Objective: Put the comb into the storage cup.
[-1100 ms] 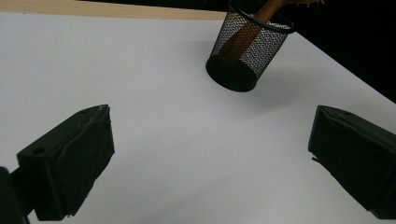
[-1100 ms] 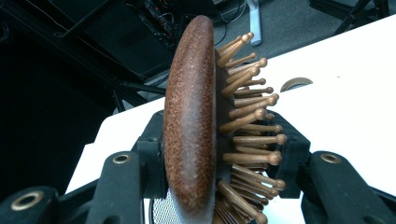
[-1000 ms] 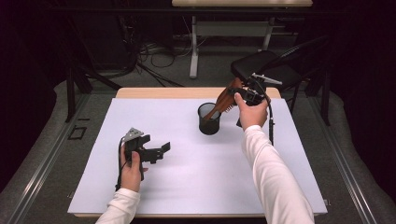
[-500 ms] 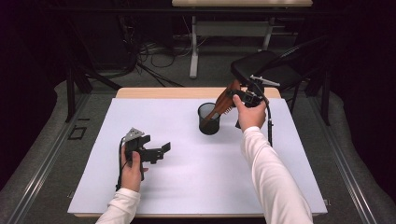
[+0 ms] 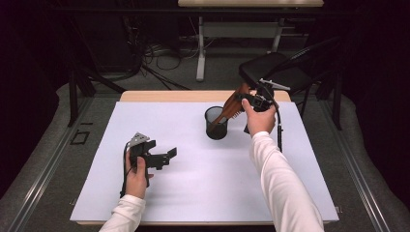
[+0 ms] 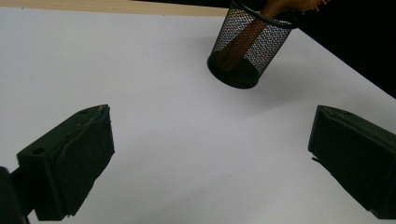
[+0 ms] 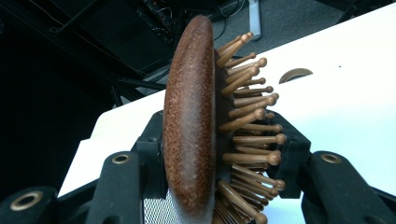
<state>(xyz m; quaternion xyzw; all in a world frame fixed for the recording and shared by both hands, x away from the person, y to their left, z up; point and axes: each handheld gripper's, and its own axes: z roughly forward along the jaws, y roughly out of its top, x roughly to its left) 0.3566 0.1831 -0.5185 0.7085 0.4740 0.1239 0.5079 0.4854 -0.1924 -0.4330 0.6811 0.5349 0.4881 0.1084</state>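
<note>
the right gripper point(image 5: 247, 98) is up at the far right of the table point(image 5: 193, 193), tilted over a black mesh cup point(image 5: 216, 123). its jaws are clamped on the head of a wooden hairbrush point(image 5: 231, 108). in the right gripper view the brush point(image 7: 205, 130) stands edge-on between the two black jaws, its rounded brown back against one and its rows of knob-tipped wooden pins against the other. from the high view the brush slants down and to the left from the gripper, with its handle inside the cup and its head above the rim.

in the left gripper view the handle shows through the mesh of the cup point(image 6: 247, 46), leaning from the cup's floor up to the rim on the far side. the cup sits on the white sheet, toward the far edge, just left of the right hand point(image 5: 261, 121).

the left gripper point(image 5: 167, 155) is held low over the near left part of the sheet, well apart from the cup, pointing across toward it. its jaws stand wide apart with nothing but bare white sheet between them. the left hand point(image 5: 137, 170) grips it from behind, cable looping beside the wrist.
</note>
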